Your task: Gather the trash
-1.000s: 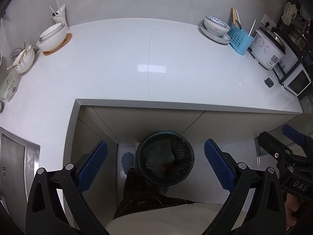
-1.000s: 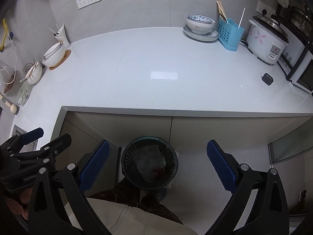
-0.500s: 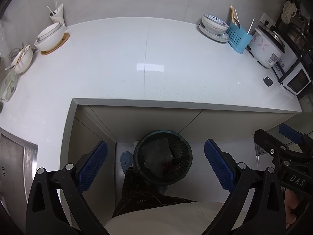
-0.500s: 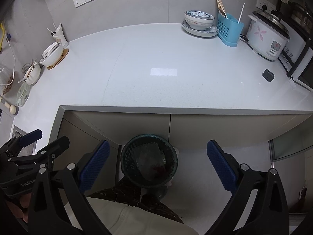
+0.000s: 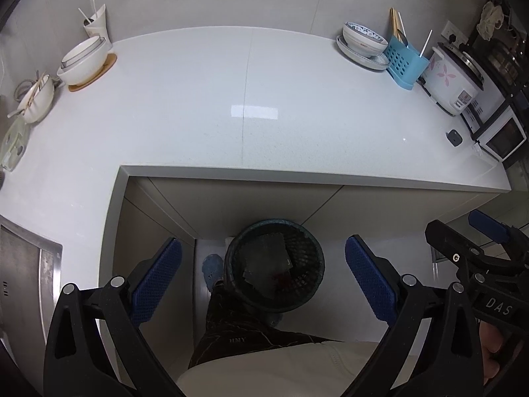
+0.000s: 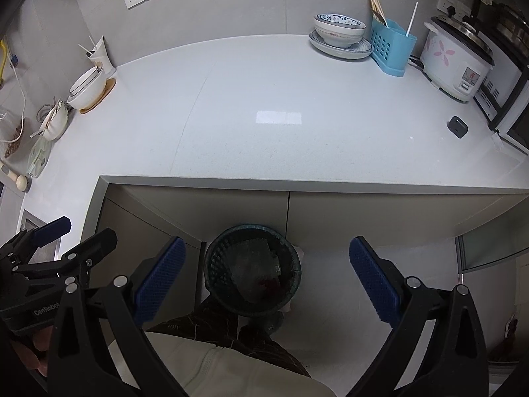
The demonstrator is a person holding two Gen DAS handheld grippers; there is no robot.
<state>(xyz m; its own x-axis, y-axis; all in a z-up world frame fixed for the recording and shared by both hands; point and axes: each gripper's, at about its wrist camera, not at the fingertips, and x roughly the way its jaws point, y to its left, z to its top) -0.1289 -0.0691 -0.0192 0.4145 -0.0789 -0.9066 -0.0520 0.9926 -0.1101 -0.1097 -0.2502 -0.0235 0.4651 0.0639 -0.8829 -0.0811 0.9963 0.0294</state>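
Observation:
A dark mesh trash bin [image 5: 276, 266] [image 6: 253, 269] stands on the floor under the counter edge, holding crumpled clear wrapping and a red scrap. My left gripper [image 5: 263, 251] hovers above it, open, nothing between its blue pads. My right gripper [image 6: 266, 249] hangs over the same bin, open and empty too. Each gripper shows at the side of the other's view: the right one [image 5: 476, 248] and the left one [image 6: 59, 241]. The white countertop [image 5: 231, 115] [image 6: 281, 125] carries no loose trash that I can see.
Bowls [image 5: 84, 63] and a cup with straws [image 5: 96, 24] sit at the counter's left. A bowl on a plate [image 6: 340, 34], a blue utensil caddy [image 6: 391, 46], a rice cooker [image 6: 458, 59] and a small dark box [image 6: 458, 126] are on the right. The person's legs [image 5: 251, 337] stand by the bin. A sink edge [image 5: 29, 264] lies left.
Both grippers have risen and drawn back slightly; the counter and the bin look a little smaller and lower. Both stay open and empty.

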